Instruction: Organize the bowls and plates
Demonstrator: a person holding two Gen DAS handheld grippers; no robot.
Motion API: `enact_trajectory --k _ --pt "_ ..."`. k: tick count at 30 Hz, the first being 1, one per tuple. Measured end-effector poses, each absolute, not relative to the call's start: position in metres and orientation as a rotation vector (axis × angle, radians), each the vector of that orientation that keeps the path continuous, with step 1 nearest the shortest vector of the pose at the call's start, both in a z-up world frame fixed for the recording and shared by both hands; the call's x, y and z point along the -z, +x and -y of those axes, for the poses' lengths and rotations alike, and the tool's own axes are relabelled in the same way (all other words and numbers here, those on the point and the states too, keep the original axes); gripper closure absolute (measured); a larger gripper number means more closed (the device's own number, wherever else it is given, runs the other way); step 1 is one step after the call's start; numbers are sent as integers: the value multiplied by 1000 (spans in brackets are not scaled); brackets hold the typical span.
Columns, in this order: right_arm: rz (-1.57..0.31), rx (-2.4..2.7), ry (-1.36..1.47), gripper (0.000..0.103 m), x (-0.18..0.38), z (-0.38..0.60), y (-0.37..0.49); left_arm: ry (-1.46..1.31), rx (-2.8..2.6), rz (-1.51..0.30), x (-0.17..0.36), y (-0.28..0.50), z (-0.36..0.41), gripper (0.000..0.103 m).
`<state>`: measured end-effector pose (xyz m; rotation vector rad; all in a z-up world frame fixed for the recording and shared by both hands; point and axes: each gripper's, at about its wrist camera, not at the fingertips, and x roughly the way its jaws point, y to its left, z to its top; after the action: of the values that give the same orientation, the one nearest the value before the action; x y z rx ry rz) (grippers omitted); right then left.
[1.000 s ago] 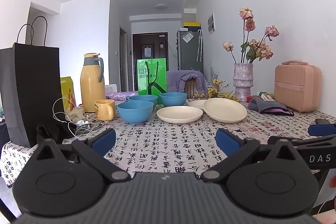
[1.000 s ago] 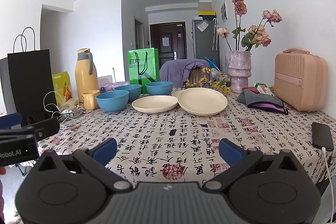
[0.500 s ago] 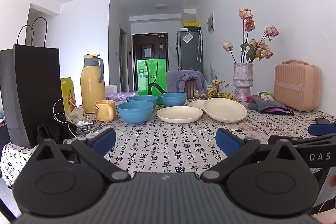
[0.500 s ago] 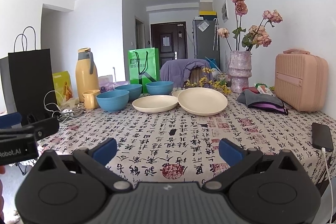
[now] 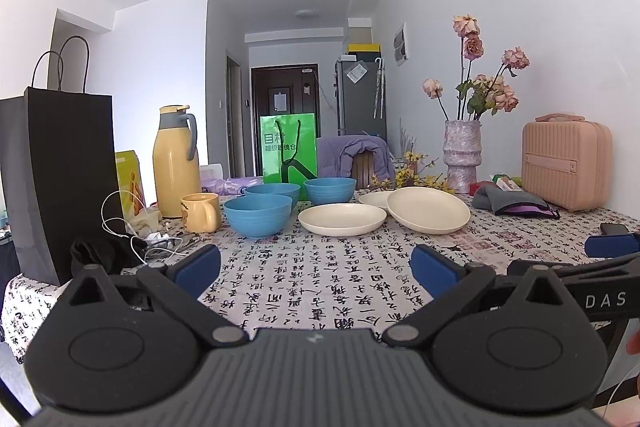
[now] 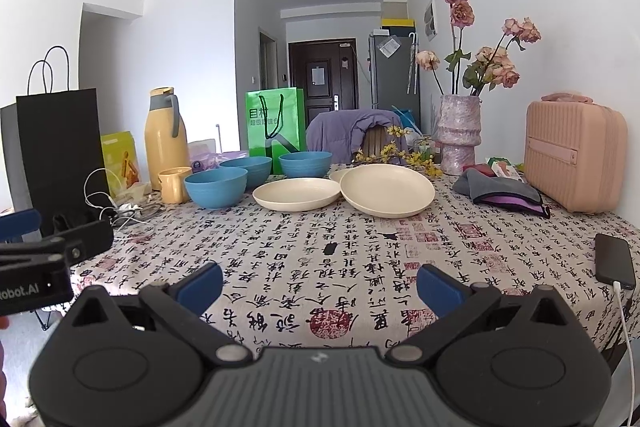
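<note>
Three blue bowls stand at the far middle of the table: the nearest bowl (image 5: 258, 215) (image 6: 216, 189), one behind it (image 5: 273, 191) (image 6: 246, 165), one to the right (image 5: 330, 188) (image 6: 305, 164). Three cream plates lie beside them: a flat plate (image 5: 342, 219) (image 6: 297, 193), a larger plate (image 5: 428, 215) (image 6: 387, 190) leaning on a third plate (image 5: 374, 198) (image 6: 339, 174) that is mostly hidden. My left gripper (image 5: 316, 267) and right gripper (image 6: 320, 285) hover open and empty over the near table edge, far from the dishes.
A black paper bag (image 5: 56, 183), yellow thermos (image 5: 176, 163), yellow mug (image 5: 200, 213) and cables (image 5: 132, 227) crowd the left side. A vase of flowers (image 5: 462, 155), pink case (image 5: 566, 163), grey pouch (image 5: 512, 205) and phone (image 6: 614, 261) occupy the right. A green bag (image 5: 288, 151) stands at the back.
</note>
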<state>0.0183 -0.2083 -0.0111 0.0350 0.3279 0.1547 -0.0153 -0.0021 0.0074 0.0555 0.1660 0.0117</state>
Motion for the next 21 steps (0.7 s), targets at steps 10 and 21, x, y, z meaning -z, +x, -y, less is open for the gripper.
enact_trajectory --k 10,21 --pt "-328 -154 35 0 11 210 19 56 -14 -162 -8 -16 2 0" --pt "-330 -153 28 0 10 209 19 60 -16 -159 -9 -17 0 0"
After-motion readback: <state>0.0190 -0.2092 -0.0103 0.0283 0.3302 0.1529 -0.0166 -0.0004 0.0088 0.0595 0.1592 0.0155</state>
